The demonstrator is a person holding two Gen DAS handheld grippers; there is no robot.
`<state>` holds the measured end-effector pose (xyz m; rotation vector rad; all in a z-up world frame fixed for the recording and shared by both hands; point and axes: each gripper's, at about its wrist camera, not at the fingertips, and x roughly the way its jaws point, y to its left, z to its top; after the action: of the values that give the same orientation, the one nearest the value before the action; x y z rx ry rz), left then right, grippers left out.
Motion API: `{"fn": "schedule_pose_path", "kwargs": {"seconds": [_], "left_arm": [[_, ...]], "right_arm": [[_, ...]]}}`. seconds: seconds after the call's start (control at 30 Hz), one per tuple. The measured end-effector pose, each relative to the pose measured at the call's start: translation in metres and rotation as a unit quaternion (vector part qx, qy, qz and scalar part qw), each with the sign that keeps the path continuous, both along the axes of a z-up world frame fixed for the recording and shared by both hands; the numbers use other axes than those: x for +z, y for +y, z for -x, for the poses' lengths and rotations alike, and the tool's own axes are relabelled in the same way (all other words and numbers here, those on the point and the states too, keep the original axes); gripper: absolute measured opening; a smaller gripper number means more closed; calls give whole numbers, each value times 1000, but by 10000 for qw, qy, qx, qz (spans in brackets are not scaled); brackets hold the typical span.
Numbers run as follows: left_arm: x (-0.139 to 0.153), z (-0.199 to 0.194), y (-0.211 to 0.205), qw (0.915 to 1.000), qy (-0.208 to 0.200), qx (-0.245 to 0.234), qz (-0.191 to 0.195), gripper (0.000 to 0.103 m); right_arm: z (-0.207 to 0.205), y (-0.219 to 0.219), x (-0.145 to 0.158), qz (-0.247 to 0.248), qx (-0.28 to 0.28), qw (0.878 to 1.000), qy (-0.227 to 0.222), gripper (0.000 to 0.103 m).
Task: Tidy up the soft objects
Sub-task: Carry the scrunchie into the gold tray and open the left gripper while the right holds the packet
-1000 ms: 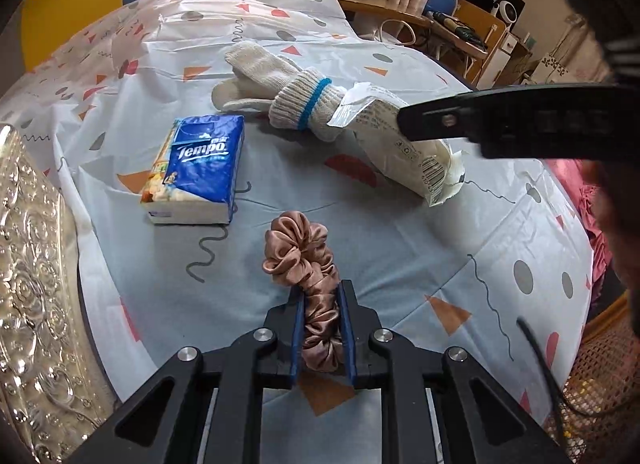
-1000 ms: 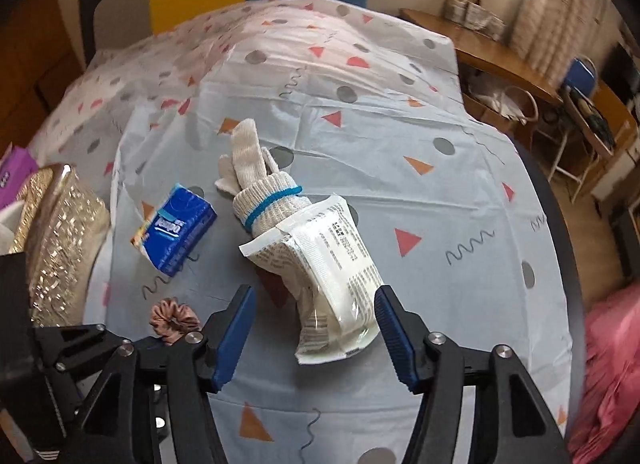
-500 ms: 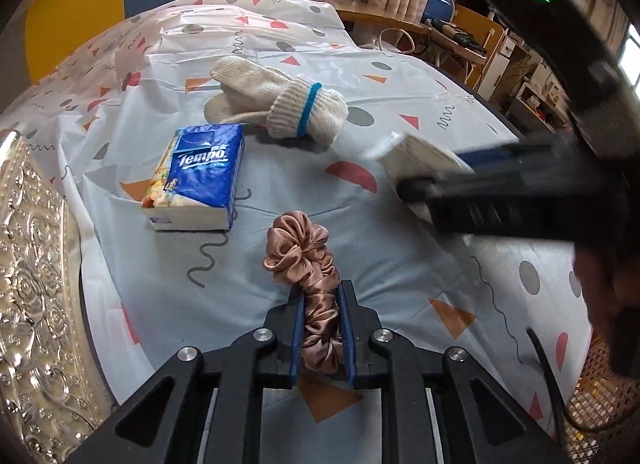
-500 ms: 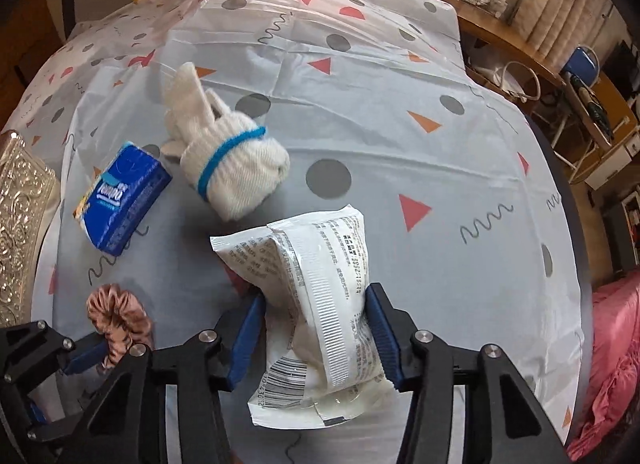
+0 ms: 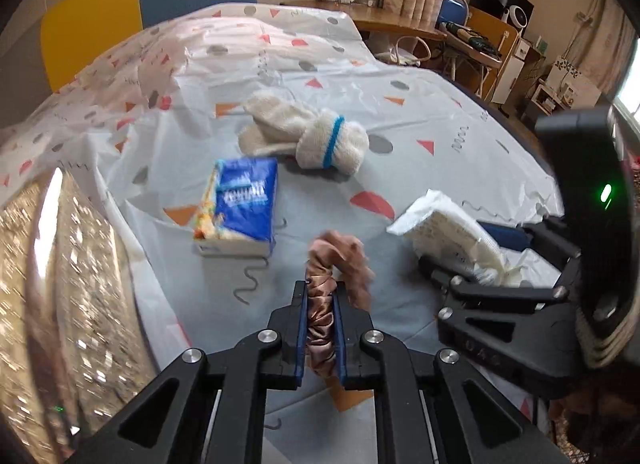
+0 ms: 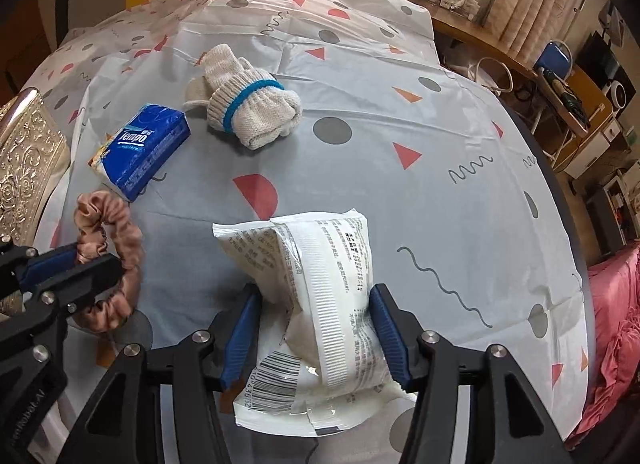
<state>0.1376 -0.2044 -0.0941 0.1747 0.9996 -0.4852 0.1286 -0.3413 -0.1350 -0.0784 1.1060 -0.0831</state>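
While both soft things are held, the left hand-held gripper (image 5: 319, 324) pinches the scrunchie (image 5: 328, 284) tight.
Right hand-held gripper (image 6: 316, 328), half wide, squeezes the light, crinkly, slippery pack (image 6: 316, 304) mid-body; its jaws have just been opening slightly.

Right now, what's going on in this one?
A person is tidying soft items on a patterned tablecloth, a handheld gripper in each hand. The left gripper has its jaws shut on a pink satin scrunchie, lifted off the cloth. The right gripper has the white printed packet between its jaws, which have just eased a little wider. The white knit gloves and the blue Tempo tissue pack lie untouched.
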Motion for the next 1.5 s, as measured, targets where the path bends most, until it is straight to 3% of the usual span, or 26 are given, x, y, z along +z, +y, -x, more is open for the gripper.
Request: {"fn": "schedule_pose_path", "kwargs": {"seconds": [0.17,0.4,0.6,0.73,0.87,1.07,1.27,1.5], "left_arm": [[30,-24,11,9996,-42,228,168,11],[89,-69,50,9953,-507,789,231,12],[144,-102,128,9835,-1000,1488,243,12],[163,-105,202,9695,-1305,2075,72,12],[159,-84,274,9556,-1410,2586,-107,12],[125,-36,357,9390,-1149,3241,-60,12],[93,19,401,9272,-928,3630,7,12],[70,77,421,9170,-844,3898,-5,12]], "right_arm": [[-1,6,-1,167,77,9998,-65,57],[0,7,0,157,73,9998,-39,57],[0,9,-1,255,142,9995,-87,57],[1,12,-1,332,192,9992,-139,57],[3,15,-1,428,249,9986,-197,57],[4,17,-1,528,262,9979,-250,57],[7,19,-1,597,281,9973,-310,56],[6,20,-2,675,312,9966,-364,56]]}}
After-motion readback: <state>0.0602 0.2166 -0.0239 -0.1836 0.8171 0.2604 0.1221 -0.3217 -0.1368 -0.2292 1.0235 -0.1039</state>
